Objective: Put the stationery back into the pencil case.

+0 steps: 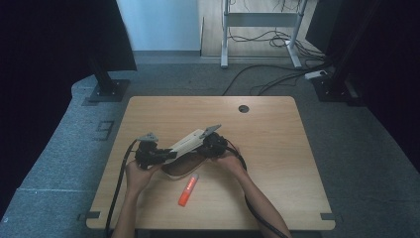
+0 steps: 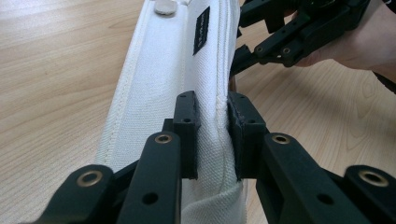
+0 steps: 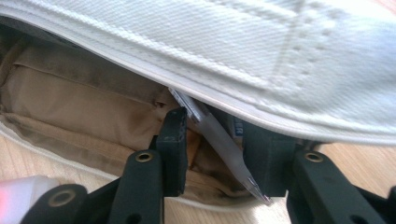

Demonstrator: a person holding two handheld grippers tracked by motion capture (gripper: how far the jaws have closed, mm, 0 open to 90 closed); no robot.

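Holding a white cloth pencil case between them near the middle of the worktop, both claws are working at its mouth. The left claw is pinching the case's upper seam tight. The right claw is standing partly apart inside the opening, a thin grey pen-like item lying between its jaws; I cannot tell whether the pads are pressing on it. The case is looking light and floppy, sagging wherever it is unsupported, so the stitched rim is probably the firmest place to grip. An orange marker is lying just in front of the case.
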